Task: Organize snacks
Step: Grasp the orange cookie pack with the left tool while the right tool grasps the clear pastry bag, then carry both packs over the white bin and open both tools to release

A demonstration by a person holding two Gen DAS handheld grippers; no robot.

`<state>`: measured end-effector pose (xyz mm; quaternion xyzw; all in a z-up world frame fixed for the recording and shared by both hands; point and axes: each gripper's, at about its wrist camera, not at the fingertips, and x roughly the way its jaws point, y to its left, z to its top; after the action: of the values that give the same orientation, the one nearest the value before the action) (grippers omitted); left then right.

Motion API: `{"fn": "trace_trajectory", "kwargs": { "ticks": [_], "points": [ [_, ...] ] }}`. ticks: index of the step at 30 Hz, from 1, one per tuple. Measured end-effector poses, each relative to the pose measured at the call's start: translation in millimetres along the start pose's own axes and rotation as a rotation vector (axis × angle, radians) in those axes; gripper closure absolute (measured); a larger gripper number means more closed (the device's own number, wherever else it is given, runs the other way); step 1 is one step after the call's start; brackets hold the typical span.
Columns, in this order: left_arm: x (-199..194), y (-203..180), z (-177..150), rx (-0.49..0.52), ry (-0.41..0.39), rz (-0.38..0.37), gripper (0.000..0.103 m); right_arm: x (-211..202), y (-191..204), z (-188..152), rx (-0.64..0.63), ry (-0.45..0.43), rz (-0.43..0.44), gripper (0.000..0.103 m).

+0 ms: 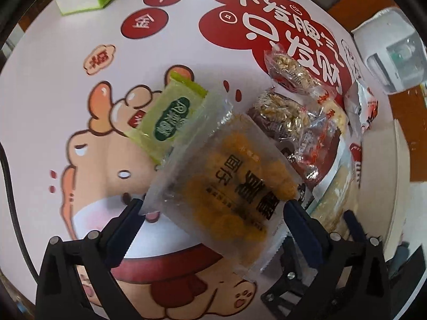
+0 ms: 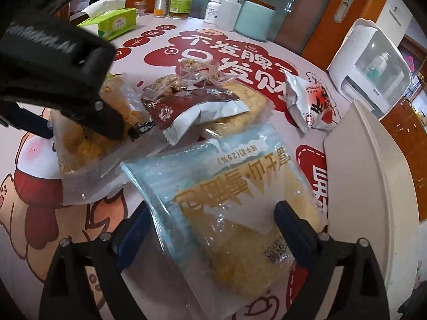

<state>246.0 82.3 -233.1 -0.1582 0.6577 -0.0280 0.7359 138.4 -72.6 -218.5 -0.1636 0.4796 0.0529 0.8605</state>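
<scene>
- The left claw [image 1: 213, 208] stands spread wide around the frosted clear packet of orange-yellow snack pieces [image 1: 226, 176]; its blue fingers [image 1: 128, 229] flank the wrapper's edges without clearly pressing. If it closes off-centre, the slick film could slide out.
- The right claw [image 2: 210, 218] is likewise released, straddling the pale blue and clear bag of yellow crisp cake [image 2: 226, 200] on the printed tabletop [image 2: 40, 213]. This bag is wide, so the pinch may only crumple the film.
- The dark red and white snack sachet [image 2: 197, 106] overlaps the pile; lifting could drag it along.
- The white tray [image 2: 373, 186] sits just beside the right claw, so a swing may knock its rim.
- The two claws work close together and risk colliding.
</scene>
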Motion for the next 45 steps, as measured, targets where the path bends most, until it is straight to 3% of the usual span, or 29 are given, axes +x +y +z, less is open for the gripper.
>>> {"fn": "trace_trajectory", "kwargs": {
  "ticks": [2,4,6,7,8,11,14,19,30,38,45],
  "points": [
    [6,1,2,-0.023,0.015,-0.026,0.0,-1,0,0,-0.01,-0.01,-0.022,0.03],
    [9,-2,2,-0.029,0.009,-0.03,0.001,-3,-1,1,-0.014,-0.022,-0.022,0.037],
    [7,-6,0,-0.018,-0.016,-0.06,0.014,-6,0,1,-0.026,-0.036,-0.019,0.047],
    [6,-8,0,-0.015,-0.021,-0.094,0.031,-8,1,1,-0.032,-0.044,-0.019,0.054],
    [6,-10,-1,-0.014,-0.024,-0.098,0.037,-11,2,1,-0.036,-0.056,-0.015,0.061],
    [-1,-18,-5,0.031,-0.072,-0.067,0.048,-17,0,2,-0.037,-0.068,0.002,0.07],
    [-10,-21,-9,0.053,-0.104,-0.048,0.052,-23,-7,2,-0.014,-0.08,0.034,0.075],
    [-28,-27,-17,0.116,-0.152,0.019,0.058,-41,-21,3,0.045,-0.105,0.095,0.078],
    [-104,-33,-69,0.227,-0.275,0.053,0.06,-101,-48,2,0.122,-0.205,0.202,0.081],
    [-170,-89,-102,0.332,-0.424,-0.003,0.06,-162,-79,2,0.157,-0.346,0.232,0.081],
    [-217,-163,-119,0.475,-0.554,-0.039,0.06,-210,-133,-9,0.223,-0.462,0.184,0.081]
  ]
}}
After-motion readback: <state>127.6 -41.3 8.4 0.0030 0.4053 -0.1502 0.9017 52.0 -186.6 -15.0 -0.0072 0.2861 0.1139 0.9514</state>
